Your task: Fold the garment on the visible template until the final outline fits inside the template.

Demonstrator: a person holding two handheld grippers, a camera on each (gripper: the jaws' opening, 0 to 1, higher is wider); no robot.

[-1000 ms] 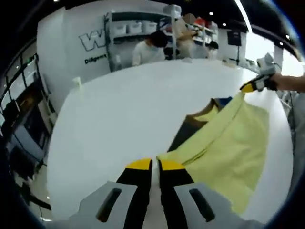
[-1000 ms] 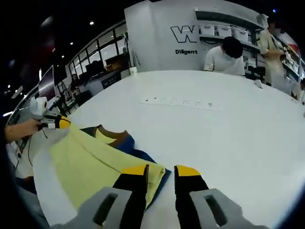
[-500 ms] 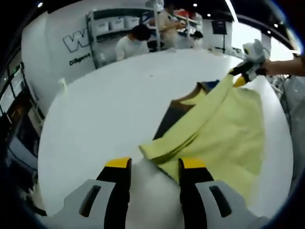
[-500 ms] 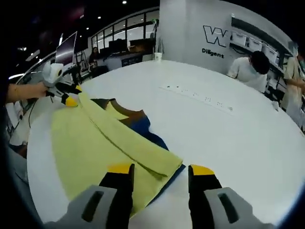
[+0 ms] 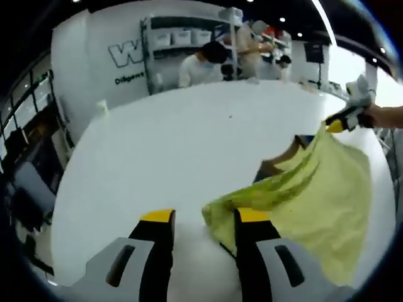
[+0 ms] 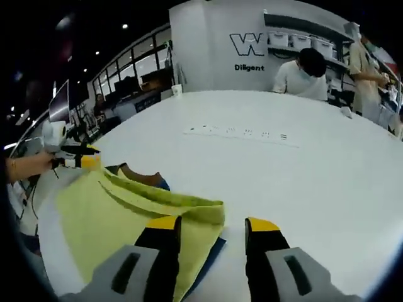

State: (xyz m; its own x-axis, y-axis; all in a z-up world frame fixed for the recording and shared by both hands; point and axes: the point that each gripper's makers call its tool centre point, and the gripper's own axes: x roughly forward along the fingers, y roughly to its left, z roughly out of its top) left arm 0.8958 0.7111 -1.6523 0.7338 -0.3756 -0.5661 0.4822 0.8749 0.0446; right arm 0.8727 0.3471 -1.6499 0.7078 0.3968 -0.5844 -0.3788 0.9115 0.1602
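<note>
The garment is pale yellow — plain, no pattern — with a brown patch at its 12 o'clock edge in the right gripper view. A dark blue template peeks from under it at 5 o'clock. The table is white. Both grippers — left gripper and right gripper — have black jaws capped in yellow on grey bodies. The back wall is white with dark lettering.

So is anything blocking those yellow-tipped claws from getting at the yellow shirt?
Nothing visible does. The yellow shirt lies right at the tips of the right gripper and the left gripper, both with jaws apart, on bare white table.
</note>
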